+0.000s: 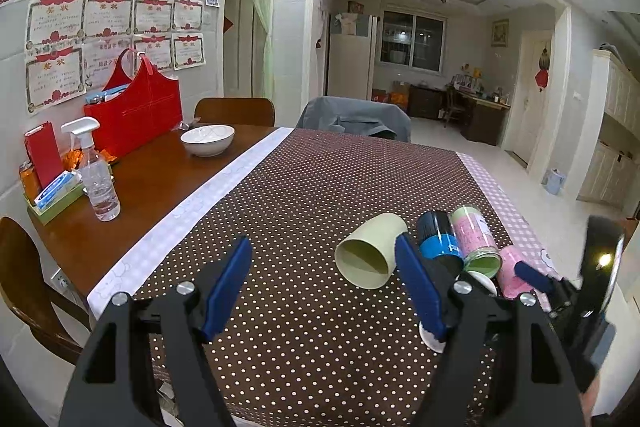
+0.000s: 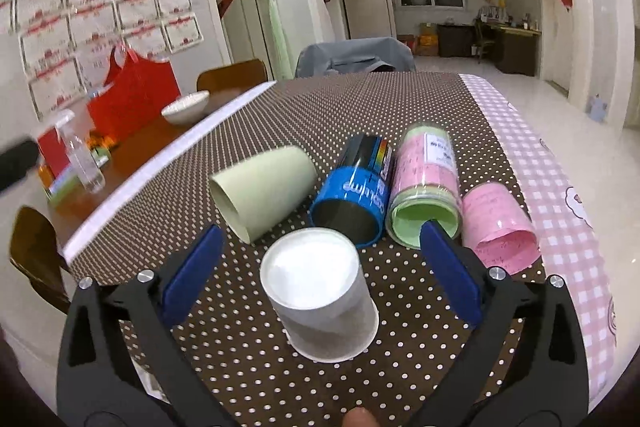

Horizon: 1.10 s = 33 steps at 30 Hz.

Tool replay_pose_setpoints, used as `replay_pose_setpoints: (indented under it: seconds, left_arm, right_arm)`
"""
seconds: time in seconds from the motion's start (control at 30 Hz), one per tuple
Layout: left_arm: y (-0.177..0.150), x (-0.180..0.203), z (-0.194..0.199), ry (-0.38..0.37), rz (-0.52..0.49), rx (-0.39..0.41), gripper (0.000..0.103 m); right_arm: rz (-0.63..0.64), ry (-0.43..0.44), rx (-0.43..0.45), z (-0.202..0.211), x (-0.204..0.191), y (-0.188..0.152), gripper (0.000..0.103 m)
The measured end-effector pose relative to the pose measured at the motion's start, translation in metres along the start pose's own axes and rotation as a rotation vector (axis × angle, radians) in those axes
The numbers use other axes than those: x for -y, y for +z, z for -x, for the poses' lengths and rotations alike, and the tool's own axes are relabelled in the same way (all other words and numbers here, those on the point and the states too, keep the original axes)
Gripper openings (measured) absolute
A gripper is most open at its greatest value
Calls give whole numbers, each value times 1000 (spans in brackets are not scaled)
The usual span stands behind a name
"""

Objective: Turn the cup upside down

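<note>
From the left wrist, the left gripper point(image 1: 322, 263) hovered wide open and empty over the polka-dot tablecloth point(image 1: 304, 195), a pale green cup point(image 1: 370, 251) lying on its side just beyond its right finger. From the right wrist, the right gripper point(image 2: 320, 255) — jaws spread, gripping nothing — flanked the white cup point(image 2: 318, 297), which stood upside down just in front of that green cup point(image 2: 262, 191).

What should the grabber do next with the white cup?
Probably pull back and let it be. The white cup already stands upside down on the dotted cloth, and the right gripper is open around it, not squeezing. After that, the pale green cup, lying on its side, looks like the next one to flip.
</note>
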State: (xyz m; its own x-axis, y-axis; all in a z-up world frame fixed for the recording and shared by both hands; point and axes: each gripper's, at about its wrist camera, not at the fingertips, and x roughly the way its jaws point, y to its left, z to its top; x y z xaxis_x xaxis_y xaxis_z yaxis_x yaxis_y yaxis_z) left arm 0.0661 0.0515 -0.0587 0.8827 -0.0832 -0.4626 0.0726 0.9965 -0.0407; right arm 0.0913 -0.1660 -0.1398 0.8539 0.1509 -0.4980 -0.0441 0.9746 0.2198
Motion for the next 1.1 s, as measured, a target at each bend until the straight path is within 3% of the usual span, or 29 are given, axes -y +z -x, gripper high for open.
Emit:
replay_pose_setpoints:
  seconds: [0.53, 0.9, 0.97, 1.1]
  left_arm:
    - [5, 29, 21, 8, -53, 26, 73]
    - [16, 52, 56, 51, -110, 74, 73]
    - [17, 55, 63, 58, -110, 89, 83]
    - [17, 60, 71, 65, -111, 109, 84]
  right_arm:
    - [-131, 41, 74, 72, 19, 36, 97]
    - [-80, -49, 205, 141, 19, 35, 97]
    - [-75, -59, 225, 148, 20, 36, 97]
    - [-64, -69, 243, 154, 17, 37, 97]
